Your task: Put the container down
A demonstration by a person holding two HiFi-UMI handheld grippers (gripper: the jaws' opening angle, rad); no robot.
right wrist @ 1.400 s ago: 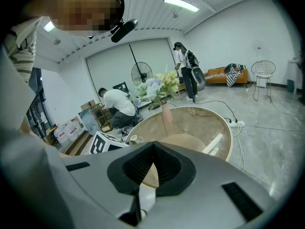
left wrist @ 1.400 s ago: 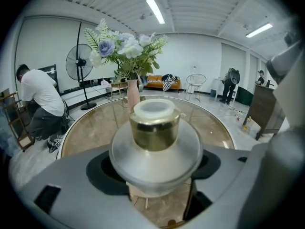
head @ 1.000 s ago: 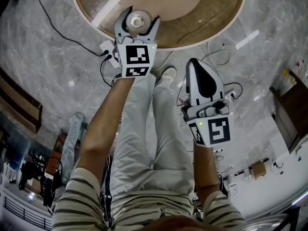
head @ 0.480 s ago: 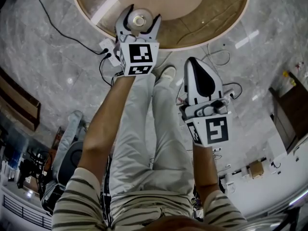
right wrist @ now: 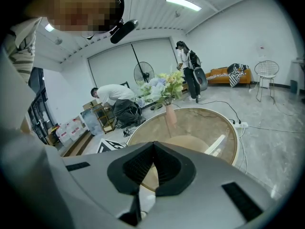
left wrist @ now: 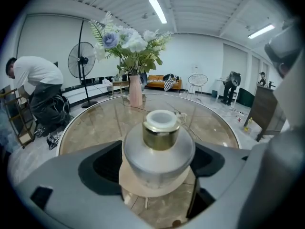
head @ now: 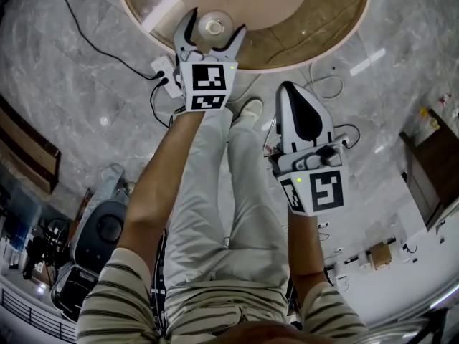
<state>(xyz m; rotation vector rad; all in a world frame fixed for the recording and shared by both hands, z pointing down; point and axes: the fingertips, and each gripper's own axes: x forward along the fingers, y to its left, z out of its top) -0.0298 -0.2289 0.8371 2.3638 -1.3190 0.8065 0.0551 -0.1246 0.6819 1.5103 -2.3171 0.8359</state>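
The container (head: 214,26) is a frosted round jar with a gold collar and white cap (left wrist: 161,120). It stands upright on the round glass table (head: 323,27) near its front edge. My left gripper (head: 215,23) reaches over that edge with a jaw on each side of the jar; the jaws have just been opening and now stand apart from the jar's sides. In the left gripper view the jar (left wrist: 158,151) fills the gap between the grey fingers (left wrist: 71,185). My right gripper (head: 288,93) hangs shut and empty over the floor, short of the table.
A pink vase of flowers (left wrist: 136,92) stands across the table (left wrist: 95,123). A power strip and cables (head: 161,70) lie on the marble floor below the table edge. A person (left wrist: 33,80) bends over by a fan (left wrist: 81,61) at the left. Dark furniture (head: 430,163) stands at the right.
The left gripper's jaws have spread wider around the jar, which stays standing on the table. The right gripper has not moved.
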